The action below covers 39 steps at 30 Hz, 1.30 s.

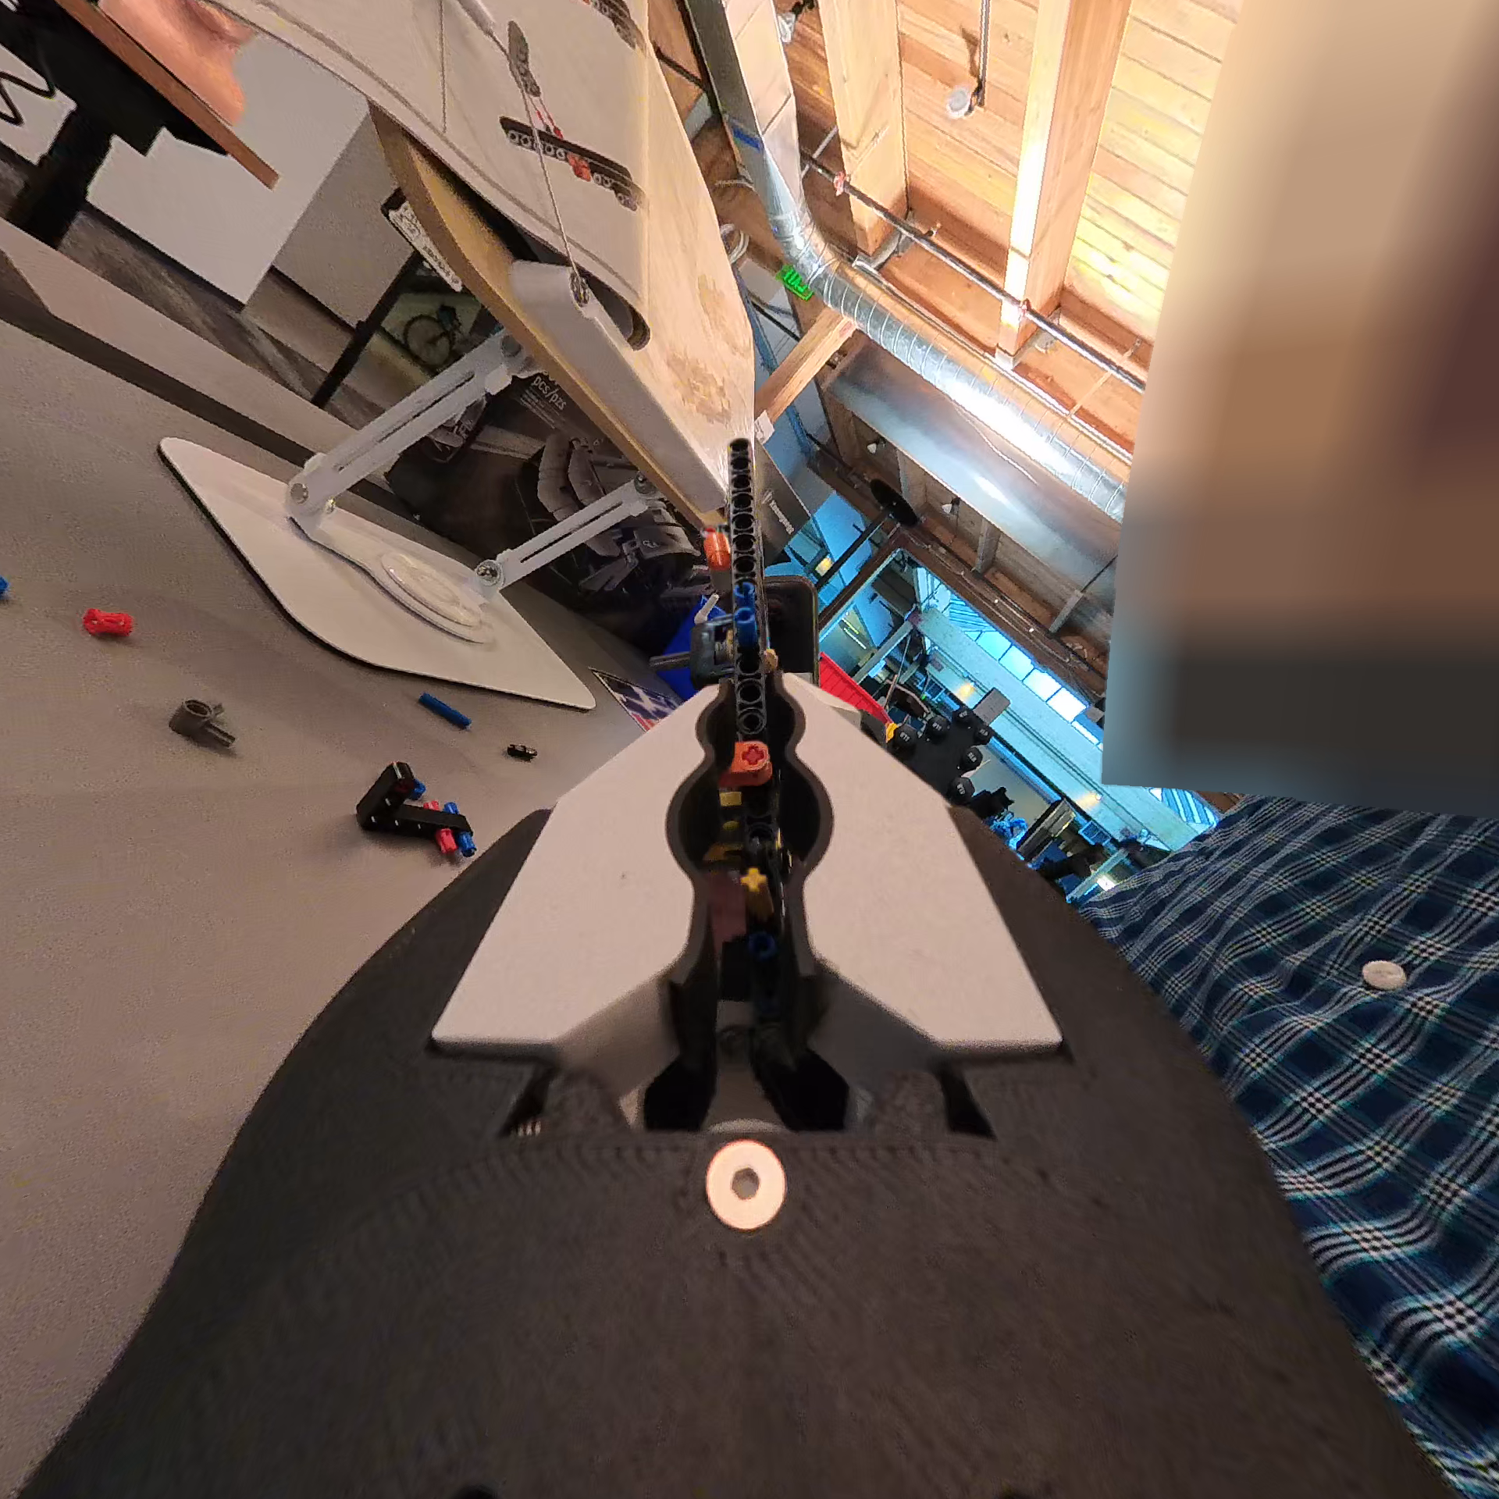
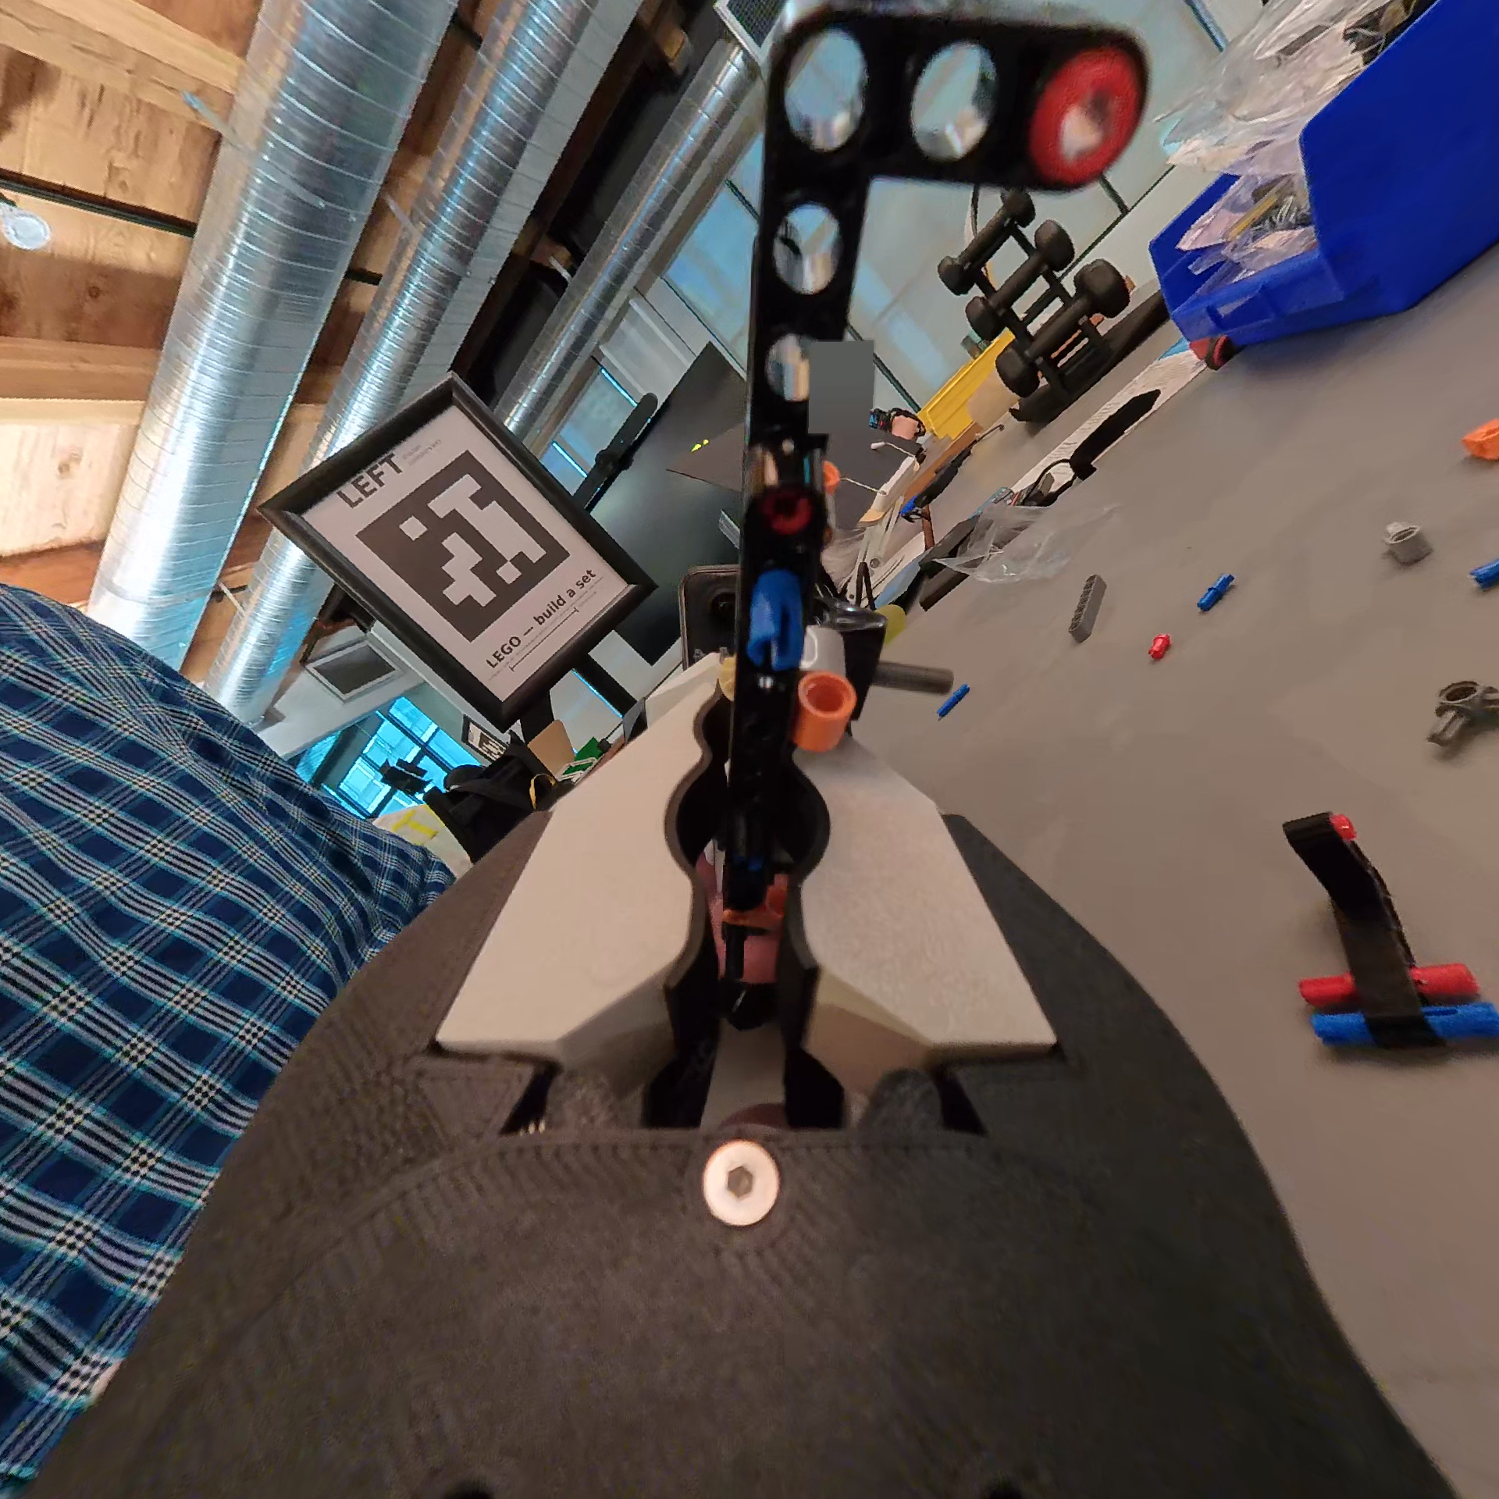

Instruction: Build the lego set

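Note:
My left gripper (image 1: 750,697) is shut on a long black lego beam assembly (image 1: 742,551) that carries orange, blue and yellow pieces and is held in the air above the grey table (image 1: 162,973). My right gripper (image 2: 762,706) is shut on a black L-shaped beam (image 2: 799,243) with a red pin (image 2: 1087,113) at its top, a blue pin (image 2: 775,616) and an orange bush (image 2: 827,710). It looks like the same assembly held from both sides. A black sub-assembly with red and blue pins (image 1: 414,811) lies on the table and also shows in the right wrist view (image 2: 1371,933).
Loose parts lie on the table: a red pin (image 1: 107,622), a grey connector (image 1: 203,722), blue pins (image 2: 1214,590), a grey beam (image 2: 1087,608). An instruction booklet (image 1: 568,122) rests on a white stand (image 1: 365,568). Blue bins (image 2: 1338,203), a framed sign (image 2: 458,551) and a person's plaid shirt (image 1: 1338,1054) are nearby. Only a small space, under 4 cm, lies between the two pairs of fingers.

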{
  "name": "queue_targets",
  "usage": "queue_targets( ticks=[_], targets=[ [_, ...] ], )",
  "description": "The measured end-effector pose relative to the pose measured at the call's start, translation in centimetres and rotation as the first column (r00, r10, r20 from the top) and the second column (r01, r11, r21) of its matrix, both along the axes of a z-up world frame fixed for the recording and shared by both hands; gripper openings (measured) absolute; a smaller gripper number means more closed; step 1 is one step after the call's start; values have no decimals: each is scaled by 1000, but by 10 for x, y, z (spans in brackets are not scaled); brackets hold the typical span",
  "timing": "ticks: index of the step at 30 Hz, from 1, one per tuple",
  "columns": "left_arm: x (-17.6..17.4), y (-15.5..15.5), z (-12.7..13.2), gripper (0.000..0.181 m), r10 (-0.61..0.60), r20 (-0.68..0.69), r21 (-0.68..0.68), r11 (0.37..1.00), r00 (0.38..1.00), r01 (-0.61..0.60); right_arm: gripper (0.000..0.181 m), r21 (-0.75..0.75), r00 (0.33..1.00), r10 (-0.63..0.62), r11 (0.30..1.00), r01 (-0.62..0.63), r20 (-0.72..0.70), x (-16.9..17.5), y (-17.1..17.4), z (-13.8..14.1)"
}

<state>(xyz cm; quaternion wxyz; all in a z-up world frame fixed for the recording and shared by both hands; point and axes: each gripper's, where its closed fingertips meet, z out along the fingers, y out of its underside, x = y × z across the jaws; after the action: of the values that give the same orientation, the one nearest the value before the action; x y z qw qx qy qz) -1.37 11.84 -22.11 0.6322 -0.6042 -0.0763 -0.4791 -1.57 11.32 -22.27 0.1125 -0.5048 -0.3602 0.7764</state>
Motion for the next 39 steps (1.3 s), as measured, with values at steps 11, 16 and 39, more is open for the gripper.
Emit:
queue_targets(
  ticks=[11,16,39],
  targets=[
    [-1,-2,2,4,-10,39,14,1000,999,9,3,18,1000,12,1000,-12,-6,1,-3,0],
    [-1,-3,3,4,-19,47,21,1000,999,18,4,25,1000,18,1000,-18,-9,2,-4,0],
    [-37,-13,-2,6,74,23,-27,997,997,-73,5,72,988,85,993,-95,129,0,-12,-16]
  ],
)
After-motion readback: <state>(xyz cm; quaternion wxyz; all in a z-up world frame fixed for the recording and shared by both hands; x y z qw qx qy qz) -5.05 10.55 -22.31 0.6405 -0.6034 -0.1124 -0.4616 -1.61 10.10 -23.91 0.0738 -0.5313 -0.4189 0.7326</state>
